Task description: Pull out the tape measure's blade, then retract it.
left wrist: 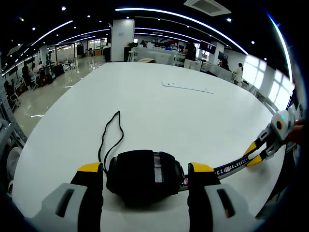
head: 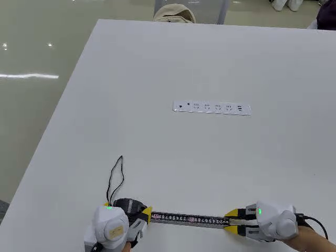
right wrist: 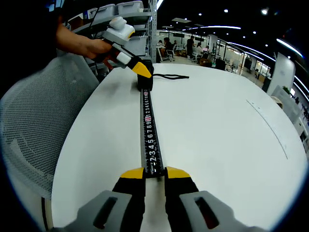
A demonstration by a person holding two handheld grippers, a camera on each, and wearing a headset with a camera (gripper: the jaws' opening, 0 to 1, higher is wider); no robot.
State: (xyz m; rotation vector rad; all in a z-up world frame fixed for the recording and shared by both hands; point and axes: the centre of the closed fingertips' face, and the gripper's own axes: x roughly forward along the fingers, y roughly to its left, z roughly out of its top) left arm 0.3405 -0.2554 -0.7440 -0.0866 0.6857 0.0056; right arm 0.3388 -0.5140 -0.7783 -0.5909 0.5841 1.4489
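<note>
Left gripper (left wrist: 145, 168) has its jaws clamped on either side of the black tape measure case (left wrist: 145, 186), which sits squarely between them on the white table (left wrist: 159, 111). The blade (right wrist: 150, 130) runs straight out from the case across to the right gripper (right wrist: 149, 172), whose jaws are pinched narrow on the blade's end. The case's black strap (left wrist: 107, 140) loops on the table just ahead of the left gripper. A white power strip (head: 211, 107) lies well beyond both.

Head view looks down; gripper views face each other along the blade (head: 189, 219).
</note>
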